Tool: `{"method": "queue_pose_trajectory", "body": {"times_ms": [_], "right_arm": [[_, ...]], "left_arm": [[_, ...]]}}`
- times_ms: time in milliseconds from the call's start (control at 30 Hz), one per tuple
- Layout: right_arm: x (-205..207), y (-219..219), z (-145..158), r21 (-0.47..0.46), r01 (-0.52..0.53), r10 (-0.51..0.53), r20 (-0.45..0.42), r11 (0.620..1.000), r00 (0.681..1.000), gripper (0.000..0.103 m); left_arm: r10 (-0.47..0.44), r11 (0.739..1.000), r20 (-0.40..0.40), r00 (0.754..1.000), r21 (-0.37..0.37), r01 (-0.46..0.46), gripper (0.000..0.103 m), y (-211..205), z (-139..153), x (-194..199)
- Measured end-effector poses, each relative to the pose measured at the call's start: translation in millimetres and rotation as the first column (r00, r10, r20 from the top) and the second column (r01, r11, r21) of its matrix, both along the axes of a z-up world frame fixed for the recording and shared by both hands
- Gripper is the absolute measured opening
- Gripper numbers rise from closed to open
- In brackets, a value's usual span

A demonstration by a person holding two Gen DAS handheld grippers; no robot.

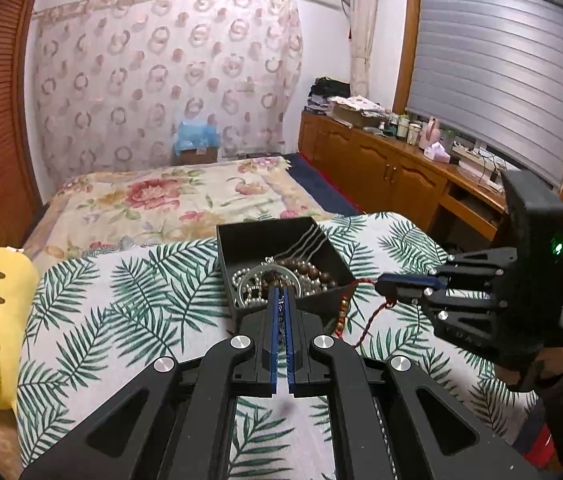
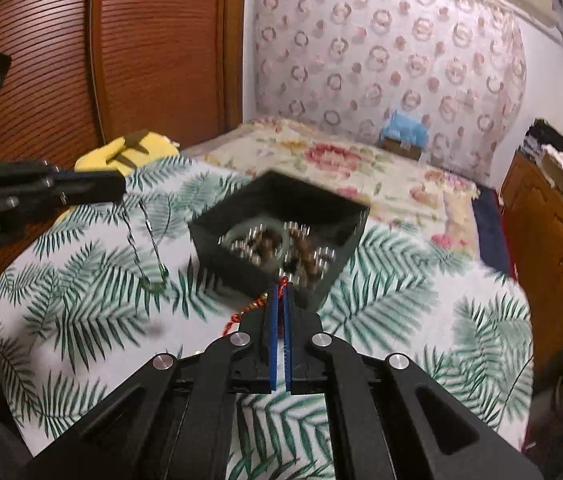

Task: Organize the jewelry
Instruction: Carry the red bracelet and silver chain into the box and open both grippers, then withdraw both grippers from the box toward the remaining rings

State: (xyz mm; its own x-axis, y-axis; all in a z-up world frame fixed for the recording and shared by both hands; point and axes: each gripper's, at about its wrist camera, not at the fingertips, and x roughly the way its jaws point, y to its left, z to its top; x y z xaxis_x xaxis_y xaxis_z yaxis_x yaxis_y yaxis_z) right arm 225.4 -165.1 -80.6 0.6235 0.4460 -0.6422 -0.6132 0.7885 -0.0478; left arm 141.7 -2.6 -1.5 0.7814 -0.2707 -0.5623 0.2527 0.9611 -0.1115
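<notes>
Both grippers were pinching jewelry: the right gripper (image 2: 280, 292) a red braided cord bracelet (image 1: 365, 322) at the black box (image 1: 237, 240), the left gripper (image 1: 281, 294) a thin chain necklace (image 2: 147, 248) dangling over the palm-print cloth (image 2: 401, 300). Beads and a bangle already lay inside; these two pieces remained out. Only the right wrist view showed the chain's hanging loop.

Your left gripper (image 1: 280, 300) points forward, its blue pads (image 1: 274, 332) nearly together, pinching a thin chain (image 2: 149, 248) that hangs below it. Your right gripper (image 2: 280, 294) comes in from the right, level, jaws closed on a red cord (image 1: 365, 320). Your right hand (image 1: 537, 364) grips its handle.
</notes>
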Motion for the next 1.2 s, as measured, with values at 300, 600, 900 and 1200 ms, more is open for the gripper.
{"method": "queue_pose_trajectory", "body": {"times_ms": [300,600,900,1200], "right_arm": [[30,12,27,0.033,0.026,-0.027,0.041,0.999,0.999,0.003],[68,8,5,0.101,0.069,-0.061,-0.081,0.992,0.995,0.005],[65,7,-7,0.113,0.051,-0.040,-0.094,0.992,0.995,0.029],[51,-15,-4,0.117,0.069,-0.061,-0.066,0.991,0.996,0.029]], "left_arm": [[-0.001,1.000,0.033,0.999,0.003,0.001,0.002,-3,17,14],[0.006,1.000,0.032,0.999,0.022,-0.007,0.002,-7,21,33],[0.016,0.999,0.006,1.000,0.029,-0.017,0.002,-10,19,56],[0.016,0.999,-0.014,1.000,0.048,-0.015,0.002,-21,16,80]]}}
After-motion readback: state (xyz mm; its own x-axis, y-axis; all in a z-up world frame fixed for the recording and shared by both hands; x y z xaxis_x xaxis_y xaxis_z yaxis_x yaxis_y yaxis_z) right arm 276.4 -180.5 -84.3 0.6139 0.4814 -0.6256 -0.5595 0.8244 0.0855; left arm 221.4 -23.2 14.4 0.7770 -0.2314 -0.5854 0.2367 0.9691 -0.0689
